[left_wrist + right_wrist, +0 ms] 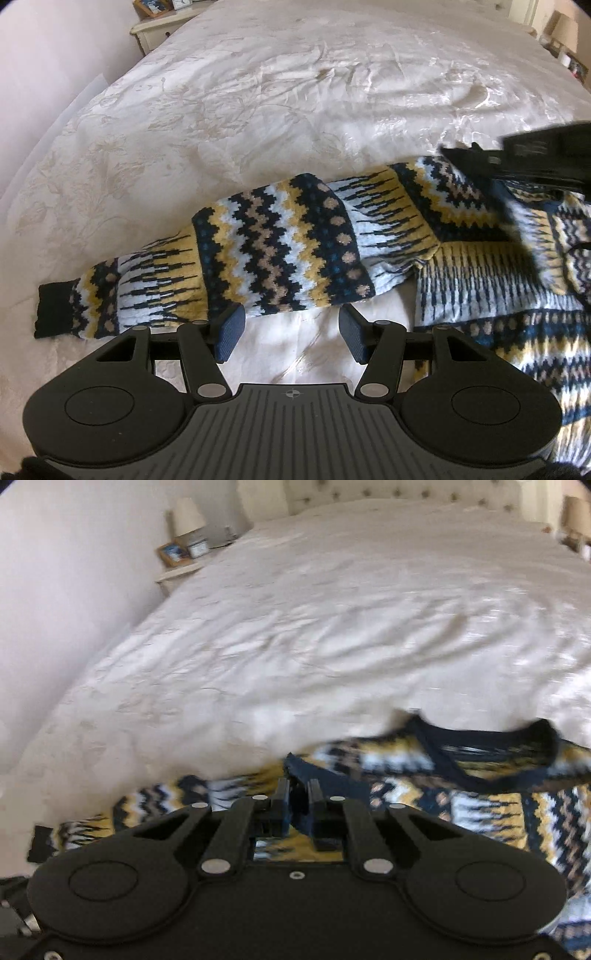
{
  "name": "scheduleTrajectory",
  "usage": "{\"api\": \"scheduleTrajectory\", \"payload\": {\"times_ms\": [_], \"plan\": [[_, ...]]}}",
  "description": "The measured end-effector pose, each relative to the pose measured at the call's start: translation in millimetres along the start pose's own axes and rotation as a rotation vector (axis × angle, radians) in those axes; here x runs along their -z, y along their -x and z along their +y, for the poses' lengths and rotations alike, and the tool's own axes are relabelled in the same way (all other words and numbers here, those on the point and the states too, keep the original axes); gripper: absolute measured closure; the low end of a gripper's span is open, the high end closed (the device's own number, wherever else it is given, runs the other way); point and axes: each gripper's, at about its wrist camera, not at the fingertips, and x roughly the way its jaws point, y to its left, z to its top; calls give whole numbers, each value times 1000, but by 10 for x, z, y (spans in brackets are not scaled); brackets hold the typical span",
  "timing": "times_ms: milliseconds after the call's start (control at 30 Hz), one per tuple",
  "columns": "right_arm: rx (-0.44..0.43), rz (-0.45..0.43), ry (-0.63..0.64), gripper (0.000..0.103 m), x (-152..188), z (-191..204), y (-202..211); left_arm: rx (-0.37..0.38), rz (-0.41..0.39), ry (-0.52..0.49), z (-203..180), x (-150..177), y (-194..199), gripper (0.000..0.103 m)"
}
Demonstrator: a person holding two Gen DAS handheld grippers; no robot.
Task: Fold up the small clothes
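A navy, yellow and white patterned knit sweater lies on the white bedspread. Its left sleeve stretches left, ending in a dark cuff. My left gripper is open and empty, just short of the sleeve's near edge. My right gripper is shut on a navy-edged fold of the sweater and holds it up; it shows blurred at the right of the left wrist view. The dark neckline lies beyond it.
A cream nightstand with picture frames stands at the far left of the bed, by a pale wall. In the right wrist view a lamp sits on it and a tufted headboard closes the far end.
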Motion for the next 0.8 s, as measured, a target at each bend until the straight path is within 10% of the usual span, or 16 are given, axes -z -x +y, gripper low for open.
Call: {"api": "scheduleTrajectory", "payload": {"times_ms": [367, 800], "plan": [[-48, 45, -32, 62, 144, -429, -10, -2, -41, -6, -387, -143, 72, 48], [283, 67, -174, 49, 25, -2802, 870, 149, -98, -92, -1870, -387, -283, 48]]}}
